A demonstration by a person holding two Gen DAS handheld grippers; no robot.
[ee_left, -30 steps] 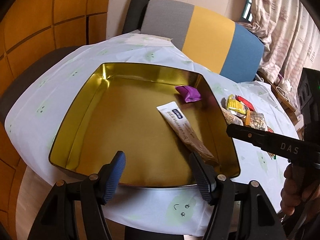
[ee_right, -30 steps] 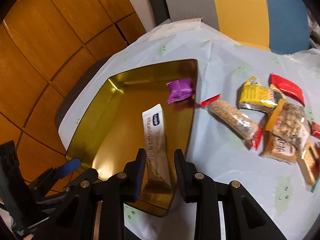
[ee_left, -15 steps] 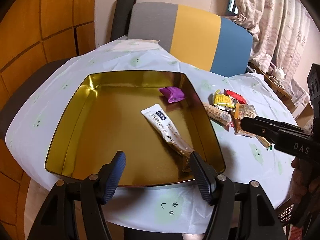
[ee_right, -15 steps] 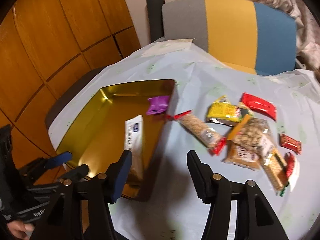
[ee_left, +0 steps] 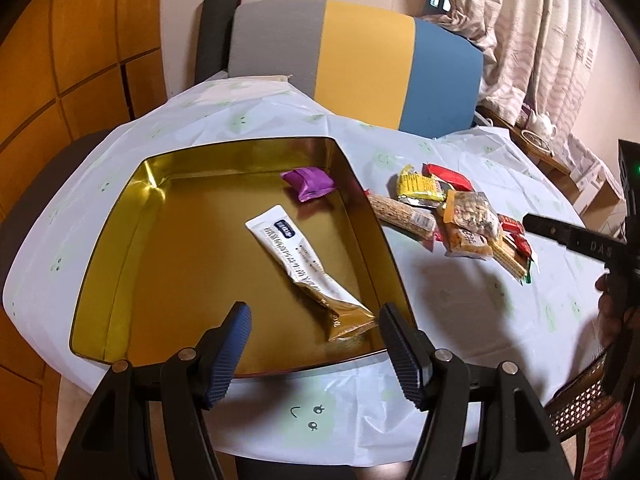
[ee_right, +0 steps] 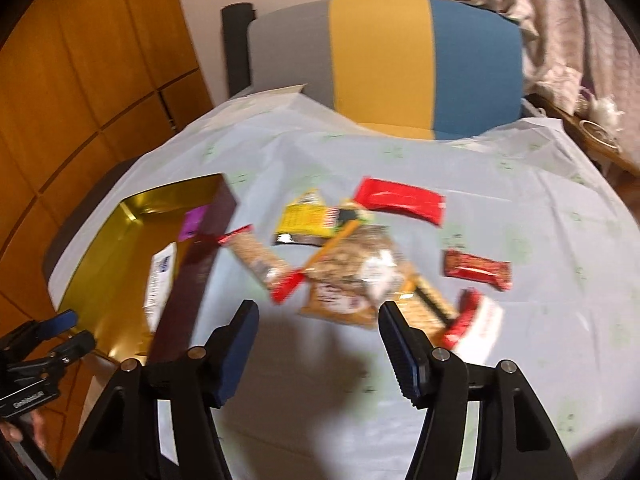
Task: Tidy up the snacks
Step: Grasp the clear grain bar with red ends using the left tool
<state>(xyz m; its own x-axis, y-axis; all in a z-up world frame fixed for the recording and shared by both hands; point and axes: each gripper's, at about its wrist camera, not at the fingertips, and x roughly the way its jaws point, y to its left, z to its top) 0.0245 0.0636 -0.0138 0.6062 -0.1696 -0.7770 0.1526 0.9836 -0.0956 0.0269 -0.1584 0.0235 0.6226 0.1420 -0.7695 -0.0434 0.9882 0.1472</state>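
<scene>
With the white stick pack [ee_left: 308,268] and purple packet [ee_left: 308,184] lying in the gold tin [ee_left: 116,256], the right tool [ee_right: 318,334], jaws just spread and empty, faces the snack pile [ee_right: 360,264] beside the tin for its next pick, while the left tool [ee_left: 316,340] hangs released over the tin's near rim.

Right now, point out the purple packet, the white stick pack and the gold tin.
purple packet [ee_left: 309,182], left wrist view, middle of the wrapper.
white stick pack [ee_left: 296,252], left wrist view, printed middle section.
gold tin [ee_left: 372,240], left wrist view, inner right wall.
</scene>
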